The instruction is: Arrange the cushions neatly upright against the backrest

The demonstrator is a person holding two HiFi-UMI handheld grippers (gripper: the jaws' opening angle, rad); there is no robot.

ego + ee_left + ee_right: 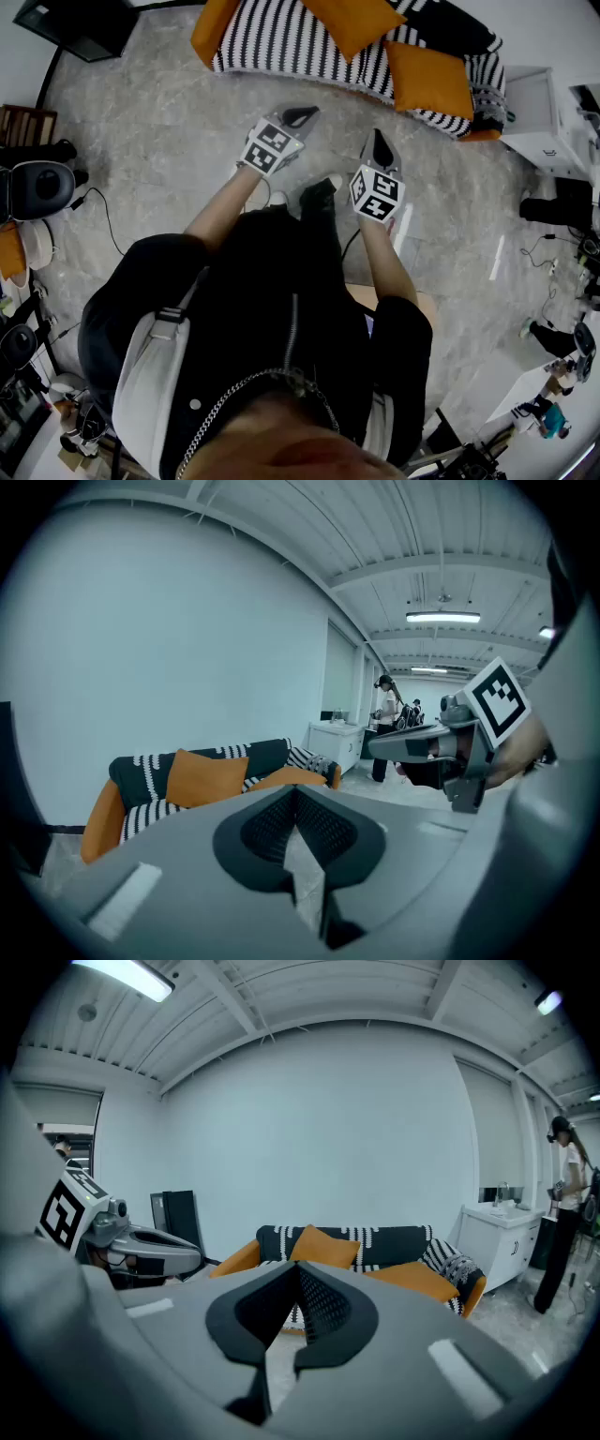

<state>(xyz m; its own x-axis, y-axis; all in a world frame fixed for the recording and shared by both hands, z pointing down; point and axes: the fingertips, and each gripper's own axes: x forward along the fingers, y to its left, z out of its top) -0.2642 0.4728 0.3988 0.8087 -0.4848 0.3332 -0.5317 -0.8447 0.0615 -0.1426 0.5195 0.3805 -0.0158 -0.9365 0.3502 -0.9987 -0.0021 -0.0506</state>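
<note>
A black-and-white striped sofa [281, 42] stands ahead of me on the marble floor. One orange cushion [354, 21] leans on its backrest near the middle, and a second orange cushion [429, 80] lies flat on the seat toward the right end. In the right gripper view the leaning cushion [326, 1246] stands tilted and the flat cushion [412, 1279] lies beside it. My left gripper [305, 115] and right gripper [380, 141] hover side by side over the floor, well short of the sofa. Both are shut and hold nothing.
A white cabinet [534, 108] stands just right of the sofa. A black cabinet [80, 26] sits at the far left. Cables [103, 216] and equipment lie along the left and right edges of the floor. A person [561, 1213] stands beyond the white cabinet.
</note>
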